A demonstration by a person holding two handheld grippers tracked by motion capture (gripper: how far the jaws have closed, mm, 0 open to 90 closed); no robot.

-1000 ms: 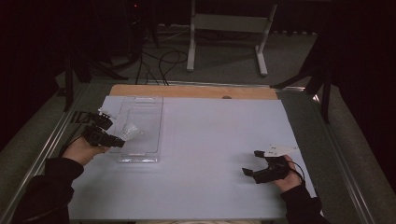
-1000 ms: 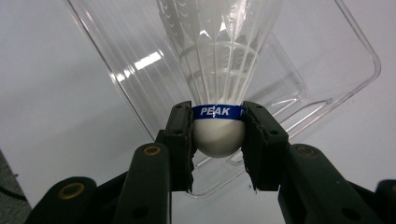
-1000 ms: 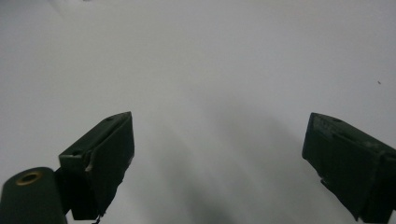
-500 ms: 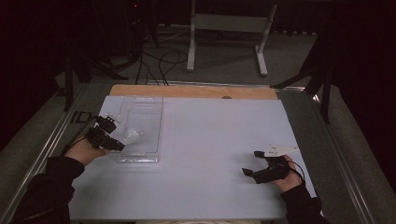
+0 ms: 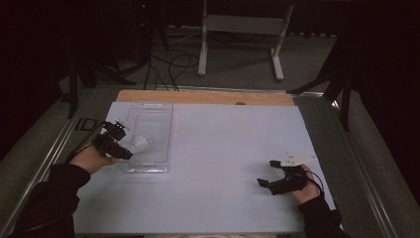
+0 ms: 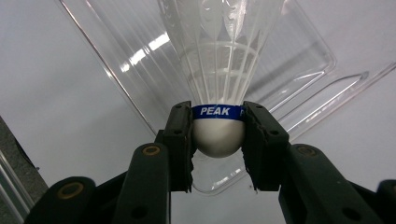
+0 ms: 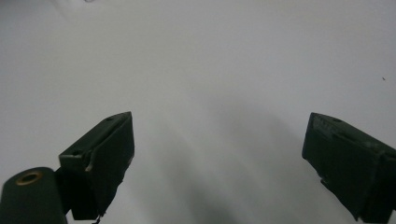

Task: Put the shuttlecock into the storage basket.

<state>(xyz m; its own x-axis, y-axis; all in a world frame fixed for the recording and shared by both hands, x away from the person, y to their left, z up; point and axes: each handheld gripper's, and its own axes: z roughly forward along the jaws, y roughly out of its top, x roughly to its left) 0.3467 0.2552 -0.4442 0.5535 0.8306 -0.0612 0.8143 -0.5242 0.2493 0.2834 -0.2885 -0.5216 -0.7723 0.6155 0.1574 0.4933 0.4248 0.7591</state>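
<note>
While your right gripper (image 5: pixel 268 173) hasn't budged over the last second, parked on the near right of the table with its jaws spread wide and nothing between them, your left gripper (image 5: pixel 130 153) has slid back toward you along the clear plastic tray (image 5: pixel 157 115). A second ago it sat farther up the tray's left edge; now it's lower, close to the tray's near left corner, and the shuttlecock (image 5: pixel 139 144) has come along with it.

Your left gripper is clamped on that shuttlecock: in the left gripper view both jaws pinch the white cork base (image 6: pixel 218 137) right at the blue band reading PEAK, and the white skirt fans out away from the camera over the tray. From the high view the shuttlecock looks to be just above the tray's floor, though I honestly can't tell if it's touching.

Surface-wise you've got a pale blue-white sheet (image 5: pixel 223 148) covering the table, with a strip of bare wood (image 5: pixel 198 97) showing along the far edge and metal rails down the sides. Beyond that the room is dark: grey carpet, a tangle of black cables (image 5: pixel 168 64) on the floor, and the white legs of a stand (image 5: pixel 237 29) at the back.
</note>
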